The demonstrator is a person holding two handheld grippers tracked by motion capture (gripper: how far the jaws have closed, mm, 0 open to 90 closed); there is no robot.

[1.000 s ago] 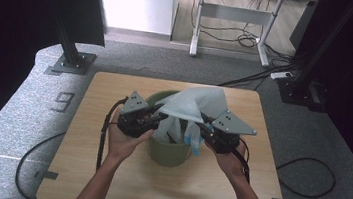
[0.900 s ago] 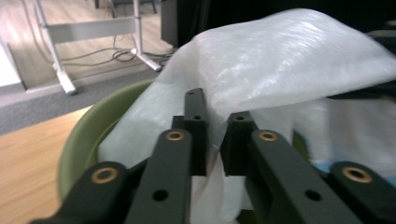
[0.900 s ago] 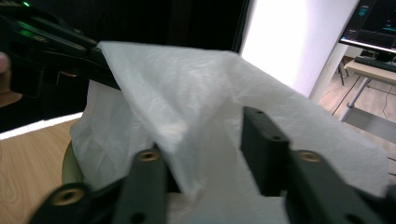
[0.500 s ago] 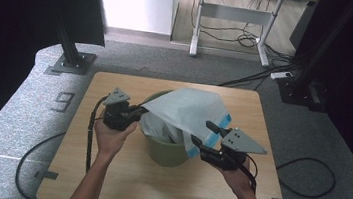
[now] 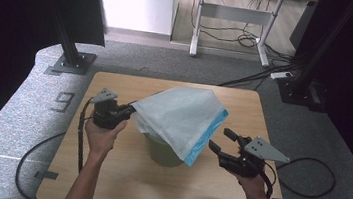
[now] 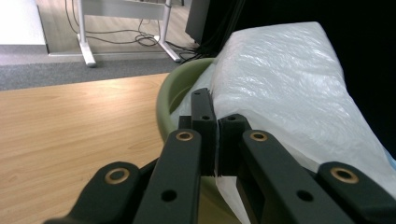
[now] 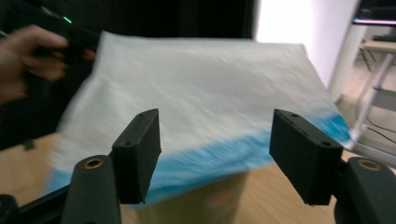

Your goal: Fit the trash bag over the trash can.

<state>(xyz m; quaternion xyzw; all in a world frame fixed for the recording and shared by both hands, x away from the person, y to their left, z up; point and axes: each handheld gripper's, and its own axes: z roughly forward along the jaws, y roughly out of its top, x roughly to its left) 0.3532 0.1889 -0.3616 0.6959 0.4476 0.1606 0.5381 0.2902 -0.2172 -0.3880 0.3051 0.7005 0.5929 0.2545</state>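
On the table [image 5: 105, 177], a light wooden top with rounded corners, everything sits around the middle. From the high view I've got grey carpet around it, a black stand foot [image 5: 70, 62] off the far left corner, and a white desk frame [image 5: 232, 30] with cables in the back.

Biggest thing on the table is the bag [image 5: 182, 118], a white, crinkly plastic liner with a blue band [image 5: 206, 138] along its lower right edge. It's spread out like a sheet, draped over and hanging above the bin [image 5: 162, 151], so I only see the bin's front. The bin is a small olive-green tub, standing upright about dead centre. In the left gripper view I can see its rim [image 6: 173, 88] curving away with the bag bulging over the right side of it.

My left gripper [image 5: 125, 111] is at the bag's left corner, jaws pinched together on the plastic; the left gripper view shows the film caught in the thin slit between the pads. My left hand [image 5: 101, 136] holds it just beside the bin.

My right gripper [image 5: 222, 140] is right of the bin, jaws wide apart with nothing between them, near the blue edge but not touching it. Right gripper view is pretty blurry, but the bag hangs beyond the gaping jaws.
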